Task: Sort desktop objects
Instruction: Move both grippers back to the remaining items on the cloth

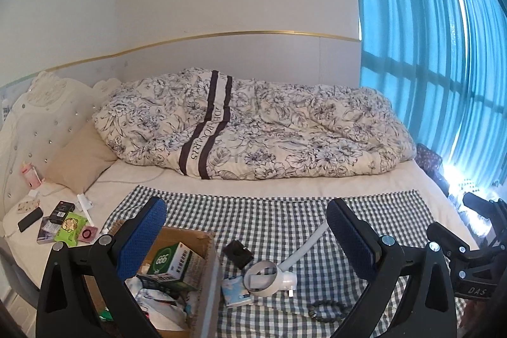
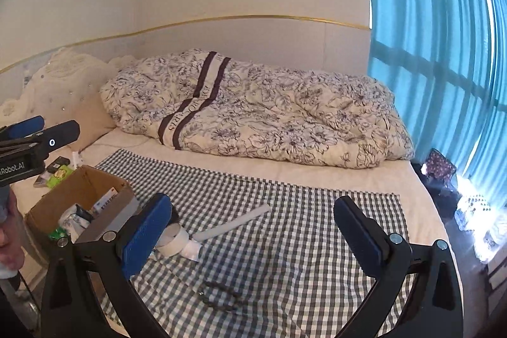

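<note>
Checked blue-and-white cloth (image 1: pixel 269 211), one, spread on the bed (image 1: pixel 285 182) and used here as the landmark for all positions.

On the cloth:
- Cardboard box (image 1: pixel 202 246), one, open-topped, at the cloth's near left corner. Inside it, one green-and-white carton marked 666 (image 1: pixel 176 266) on top of mixed packets that cannot be counted.
- Black rectangular item (image 1: pixel 238 253), one, just right of the box.
- Pale blue printed packet (image 1: pixel 236 290), one, nearer than the black item and beside the box wall.
- White ring-headed fixture with a long white tube (image 1: pixel 269 276), one, near the cloth's middle; the tube runs away toward the far edge.
- Dark bead bracelet (image 1: pixel 329 311), one, at the cloth's near edge, nearer than the white fixture.

Off the cloth, to its left on the bare sheet: a cluster of small items including one green packet (image 1: pixel 70 225), one black phone (image 1: pixel 30 219), one pink round case (image 1: pixel 88 233) and one pink cup (image 1: pixel 30 178) by the headboard. Beyond the cloth's far edge: one floral duvet (image 1: pixel 253 129), bundled, and one beige pillow (image 1: pixel 79 163).

Tools, two:
- Left tool (image 1: pixel 247 230), above the cloth's near left part with its left finger over the box; blue pads spread wide, nothing between them.
- Right tool (image 2: pixel 253 230), above the cloth's near middle, level, pointing toward the duvet; pads likewise wide apart and empty. In its view a hand (image 2: pixel 9 243) grips the left tool's handle at the left edge.
</note>
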Action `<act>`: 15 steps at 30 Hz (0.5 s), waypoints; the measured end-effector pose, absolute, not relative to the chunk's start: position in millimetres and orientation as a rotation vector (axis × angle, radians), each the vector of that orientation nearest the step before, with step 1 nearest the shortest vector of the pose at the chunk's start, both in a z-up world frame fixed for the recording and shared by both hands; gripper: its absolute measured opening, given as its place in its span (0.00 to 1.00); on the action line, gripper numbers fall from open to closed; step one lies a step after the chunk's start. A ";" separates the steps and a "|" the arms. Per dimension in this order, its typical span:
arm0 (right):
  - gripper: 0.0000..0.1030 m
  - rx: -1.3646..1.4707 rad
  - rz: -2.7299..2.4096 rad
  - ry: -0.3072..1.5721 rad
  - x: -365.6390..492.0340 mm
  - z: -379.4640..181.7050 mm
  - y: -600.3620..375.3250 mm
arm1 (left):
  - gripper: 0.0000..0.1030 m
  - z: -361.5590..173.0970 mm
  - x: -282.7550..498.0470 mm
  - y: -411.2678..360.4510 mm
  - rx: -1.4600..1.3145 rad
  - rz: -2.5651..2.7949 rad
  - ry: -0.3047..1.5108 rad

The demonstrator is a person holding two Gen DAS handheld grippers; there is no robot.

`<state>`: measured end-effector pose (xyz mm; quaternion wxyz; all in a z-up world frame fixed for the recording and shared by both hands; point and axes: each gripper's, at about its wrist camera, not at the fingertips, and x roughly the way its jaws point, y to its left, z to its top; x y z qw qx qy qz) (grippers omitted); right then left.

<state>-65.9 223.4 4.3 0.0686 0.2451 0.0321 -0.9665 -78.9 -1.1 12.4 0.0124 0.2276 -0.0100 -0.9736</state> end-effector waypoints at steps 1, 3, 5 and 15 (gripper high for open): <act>1.00 0.748 -2.909 0.101 -67.1 1.2 224.5 | 1.00 9.3 -81.0 1.4 0.720 -3.036 -0.029; 1.00 0.769 -2.906 0.113 -69.8 -6.8 225.7 | 1.00 2.0 -86.7 5.8 0.750 -3.036 -0.027; 1.00 0.790 -2.901 0.117 -72.9 -15.0 226.8 | 1.00 -6.5 -92.1 9.4 0.781 -3.029 -0.030; 1.00 0.922 -2.865 0.100 -90.3 -58.3 229.8 | 1.00 -52.2 -111.2 10.0 0.903 -3.009 0.015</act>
